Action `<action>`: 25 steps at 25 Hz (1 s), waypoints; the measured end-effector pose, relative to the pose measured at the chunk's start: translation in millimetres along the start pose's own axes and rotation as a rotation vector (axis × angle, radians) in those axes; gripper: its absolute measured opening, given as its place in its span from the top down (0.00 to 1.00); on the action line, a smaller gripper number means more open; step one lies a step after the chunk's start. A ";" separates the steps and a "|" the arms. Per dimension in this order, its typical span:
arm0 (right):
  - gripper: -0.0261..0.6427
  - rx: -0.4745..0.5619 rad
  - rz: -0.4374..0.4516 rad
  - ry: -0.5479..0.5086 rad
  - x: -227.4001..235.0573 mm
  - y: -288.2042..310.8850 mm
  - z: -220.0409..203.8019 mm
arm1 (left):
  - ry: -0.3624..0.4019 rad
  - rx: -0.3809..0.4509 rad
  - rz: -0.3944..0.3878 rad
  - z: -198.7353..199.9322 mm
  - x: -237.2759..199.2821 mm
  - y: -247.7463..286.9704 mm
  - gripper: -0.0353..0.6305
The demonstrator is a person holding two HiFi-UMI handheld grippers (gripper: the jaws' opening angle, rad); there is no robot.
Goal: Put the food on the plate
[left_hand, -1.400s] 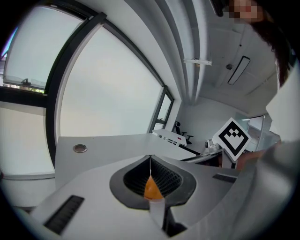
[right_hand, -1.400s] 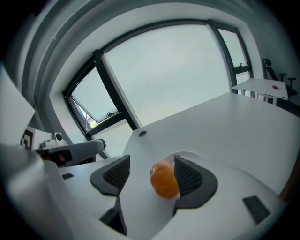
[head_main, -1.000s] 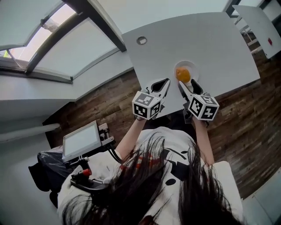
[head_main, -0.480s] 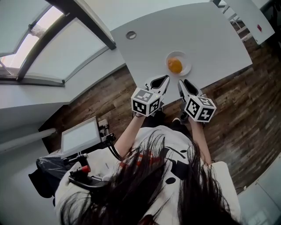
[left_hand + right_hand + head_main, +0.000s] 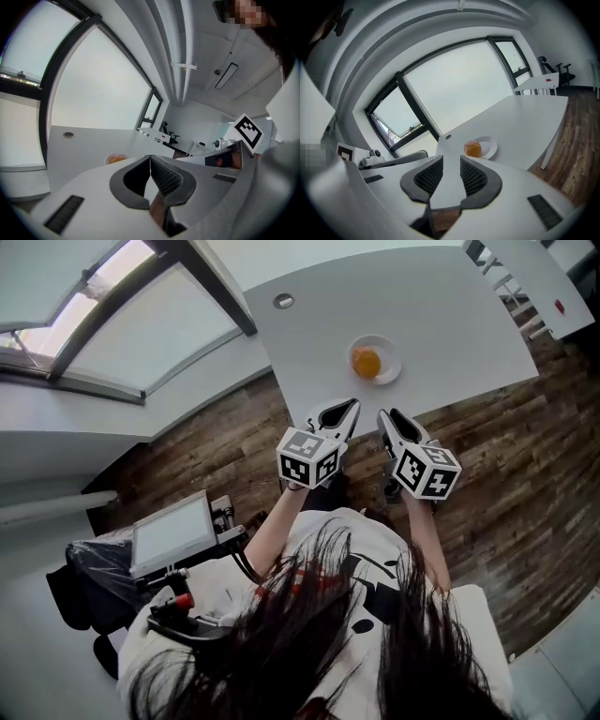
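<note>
On the white plate (image 5: 386,351), one round orange piece of food (image 5: 366,362), lying toward the plate's left half. Under the plate, the white table (image 5: 441,306), with a small round metal cap (image 5: 283,301) set into it well to the plate's left and farther from the person. On the person's side of the plate, around the table's near edge and over the wooden floor (image 5: 525,456), two tools side by side, both pointing toward the plate and both clear of it. Farther from the plate, the left hand-held gripper (image 5: 349,407): jaws together, tips touching, nothing held. Closer to the plate, the right hand-held gripper (image 5: 386,416): narrow, only a slim gap between the ribbed pads (image 5: 429,176), nothing in that gap, plate and food in plain sight beyond the tips. On each tool, at the end away from the plate, a cube (image 5: 309,457) with black-and-white square markers. Far from the plate, low at the person's left side, a small screen (image 5: 173,535) on a stand
</note>
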State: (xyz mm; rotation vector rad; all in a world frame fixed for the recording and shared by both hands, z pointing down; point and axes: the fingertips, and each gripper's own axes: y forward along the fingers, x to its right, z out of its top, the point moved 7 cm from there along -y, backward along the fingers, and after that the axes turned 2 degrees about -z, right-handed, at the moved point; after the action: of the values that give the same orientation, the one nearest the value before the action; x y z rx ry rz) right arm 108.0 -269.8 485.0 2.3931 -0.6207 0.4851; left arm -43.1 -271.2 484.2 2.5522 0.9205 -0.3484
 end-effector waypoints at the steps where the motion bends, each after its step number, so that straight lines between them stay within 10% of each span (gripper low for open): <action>1: 0.78 -0.004 0.011 -0.004 1.7 -8.1 -4.0 | -0.001 0.005 0.011 -4.1 8.4 -3.4 0.94; 18: 0.78 -0.005 0.186 -0.042 17.8 -167.0 -77.9 | 0.033 0.039 0.164 -94.4 184.4 -84.6 0.94; 25: 0.78 -0.041 0.230 -0.037 9.1 -165.4 -81.1 | 0.004 0.034 0.223 -95.8 186.0 -97.4 0.94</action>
State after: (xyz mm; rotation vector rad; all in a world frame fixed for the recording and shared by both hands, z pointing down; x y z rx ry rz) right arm 189.0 -104.5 472.4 2.3074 -0.9198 0.5197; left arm 42.2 -57.0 474.2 2.6542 0.6275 -0.2946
